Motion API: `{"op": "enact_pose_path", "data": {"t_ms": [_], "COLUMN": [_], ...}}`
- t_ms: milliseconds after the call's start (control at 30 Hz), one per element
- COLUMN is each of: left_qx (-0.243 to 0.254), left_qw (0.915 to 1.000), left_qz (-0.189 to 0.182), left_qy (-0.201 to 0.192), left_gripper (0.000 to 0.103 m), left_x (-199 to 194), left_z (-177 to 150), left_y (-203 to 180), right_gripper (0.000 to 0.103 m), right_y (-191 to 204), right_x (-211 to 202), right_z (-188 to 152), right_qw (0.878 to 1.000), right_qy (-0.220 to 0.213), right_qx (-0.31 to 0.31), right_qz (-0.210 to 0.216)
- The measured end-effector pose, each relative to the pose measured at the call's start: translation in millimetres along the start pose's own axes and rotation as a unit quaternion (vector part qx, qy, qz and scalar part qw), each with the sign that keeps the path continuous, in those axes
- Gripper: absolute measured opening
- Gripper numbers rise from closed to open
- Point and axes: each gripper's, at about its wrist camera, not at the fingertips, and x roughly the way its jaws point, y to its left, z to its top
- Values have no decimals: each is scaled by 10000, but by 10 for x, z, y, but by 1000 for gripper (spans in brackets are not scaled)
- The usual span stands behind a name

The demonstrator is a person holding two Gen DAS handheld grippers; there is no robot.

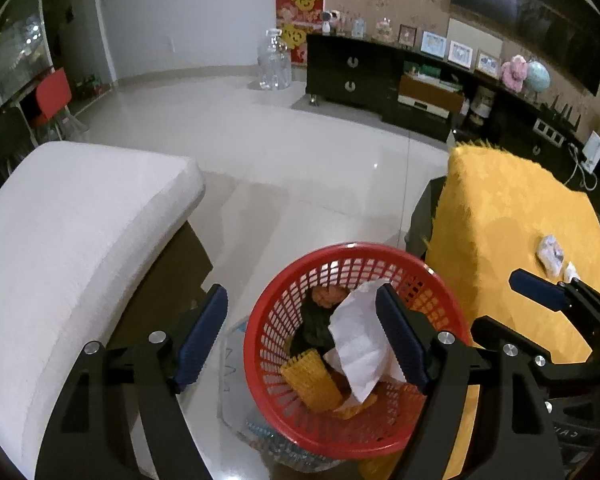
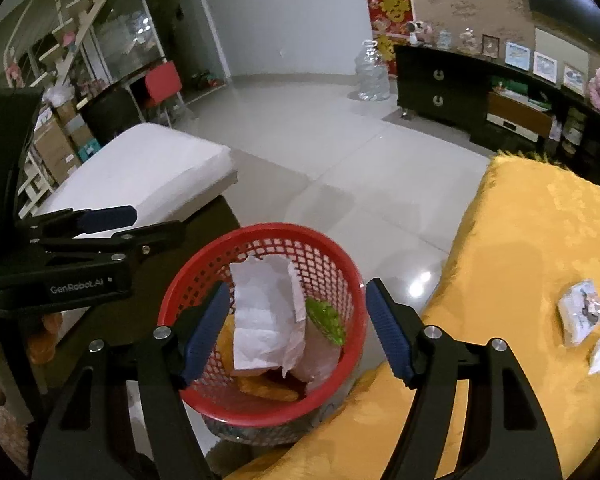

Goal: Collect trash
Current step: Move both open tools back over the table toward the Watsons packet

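White cushion (image 1: 80, 232): far left, beside the basket.
Left claw (image 1: 302, 338): spread wide, holding nothing, above the basket.
Red basket (image 1: 284, 300): on the floor between cushion and surface; white paper (image 1: 358, 344) lies inside.
Right claw (image 2: 296, 330): wide apart, empty, over the basket.
Yellow surface (image 2: 532, 240): right; two wrappers (image 2: 580, 312) well apart from both claws.

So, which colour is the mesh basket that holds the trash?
Red. The basket shows best in the right wrist view, its lattice wall and rim unobstructed.
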Motion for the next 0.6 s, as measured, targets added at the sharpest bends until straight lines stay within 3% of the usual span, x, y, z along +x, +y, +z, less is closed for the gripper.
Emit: {"op": "enact_pose_path", "data": {"t_ms": [367,600], "left_qx": [-7,212], "left_qw": [9987,9966], "left_qz": [-298,-560], "left_qy": [-416,-569], "left_gripper": [75,76], "left_x": [-198,-276], "left_z": [157,200], "left_y": [-308,-693], "right_gripper": [73,73], "right_y": [-177,-599], "right_x": [-391,-814], "right_z": [18,-48], "right_qw": [9981,9929], "right_qy": [-323,-570], "right_qx": [-31,247], "right_qz": [-515,-1013]}}
